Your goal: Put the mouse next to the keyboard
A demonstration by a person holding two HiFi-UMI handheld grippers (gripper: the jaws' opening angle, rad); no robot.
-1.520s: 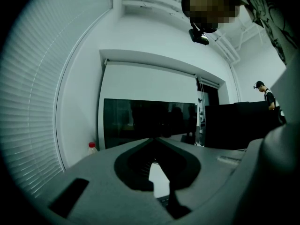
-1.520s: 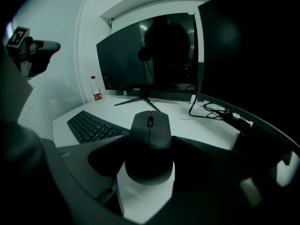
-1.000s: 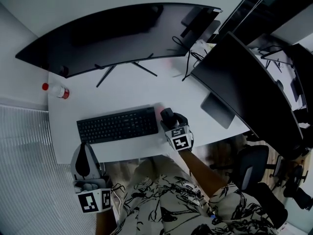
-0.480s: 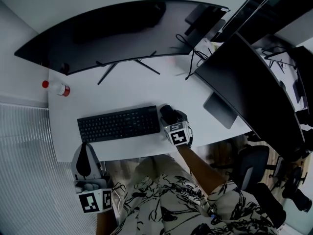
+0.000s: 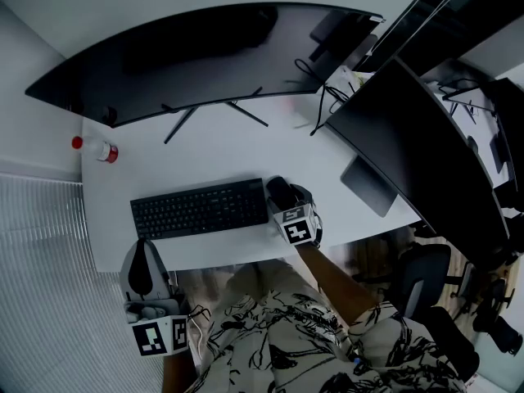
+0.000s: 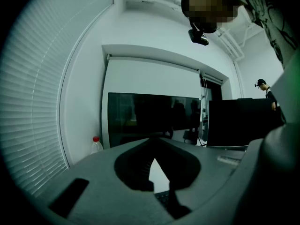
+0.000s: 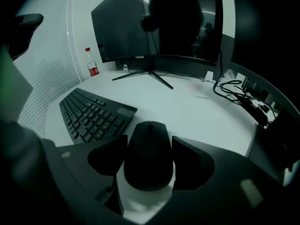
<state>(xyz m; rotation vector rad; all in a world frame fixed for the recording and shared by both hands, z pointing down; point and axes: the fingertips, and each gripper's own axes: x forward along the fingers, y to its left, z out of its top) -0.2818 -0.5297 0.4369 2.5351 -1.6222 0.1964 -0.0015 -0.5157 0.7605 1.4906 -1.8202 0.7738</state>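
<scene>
A black mouse (image 5: 279, 190) lies low over the white desk (image 5: 221, 155), just off the right end of the black keyboard (image 5: 199, 208). My right gripper (image 5: 283, 195) is shut on it, one jaw pressed to each side. In the right gripper view the mouse (image 7: 149, 153) fills the gap between the jaws of that gripper (image 7: 149, 149), with the keyboard (image 7: 91, 116) close on its left. My left gripper (image 5: 143, 252) hangs off the desk's near left edge, below the keyboard, shut on nothing; in its own view the left gripper (image 6: 154, 146) points up at the monitors.
A wide curved monitor (image 5: 196, 51) spans the back of the desk and a second monitor (image 5: 409, 154) stands at the right. A red-capped bottle (image 5: 98, 150) sits at the far left. Cables (image 5: 323, 88) lie at the back right. An office chair (image 5: 426, 277) stands beyond the desk's right edge.
My right gripper has shifted slightly left with the mouse, closer to the keyboard's right end. The left gripper has stayed where it was.
</scene>
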